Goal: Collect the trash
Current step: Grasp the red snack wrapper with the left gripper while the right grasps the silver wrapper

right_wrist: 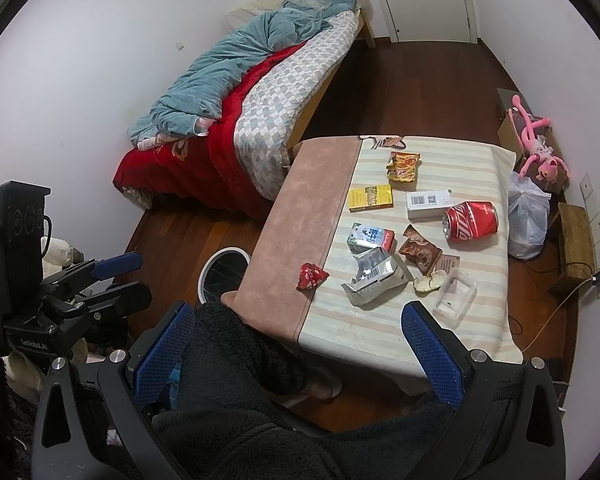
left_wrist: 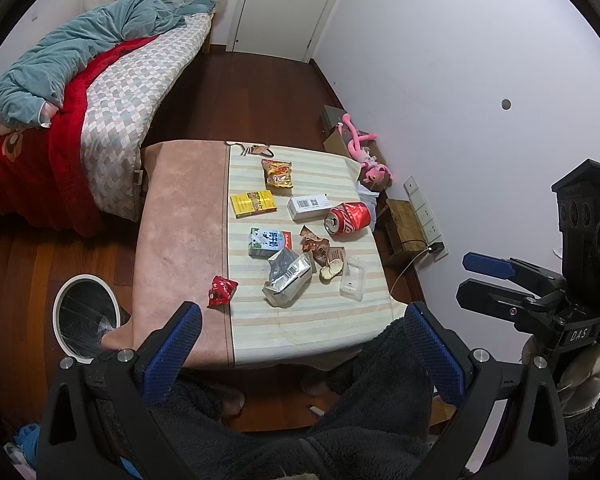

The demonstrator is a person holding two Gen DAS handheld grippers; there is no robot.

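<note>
Left wrist view: low tabletop [left_wrist: 180,220] under a pink and striped cloth, litter strewn over it; round white-rimmed bin [left_wrist: 87,316] with a clear liner on the floor just beside its left edge.
Left tongs [left_wrist: 300,354]: blue pads spread wide, nothing between them, held back from the near edge.
Right tongs [right_wrist: 300,354]: likewise spread and empty, short of the tabletop.
Crushed red soda can [left_wrist: 349,218]: lying on its side, far right; probably light, dented metal, likely slick, so pinch across the flattened body.
Torn silver foil bag [left_wrist: 287,282]: nearest the middle; limp and crinkly, best taken by a raised flap.
Clear plastic tray [left_wrist: 353,278]: thin and springy, grip a rim lightly.
White barcode box [left_wrist: 310,206], yellow cardboard box [left_wrist: 253,204], blue-green milk carton [left_wrist: 268,242]: stiff, squeeze flat faces.
Orange snack packet [left_wrist: 277,174], brown torn wrappers [left_wrist: 320,246]: flimsy, pinch an edge.
Small red wrapper [left_wrist: 221,289]: closest to the bin, feather-light; seems the easy first pick.
</note>
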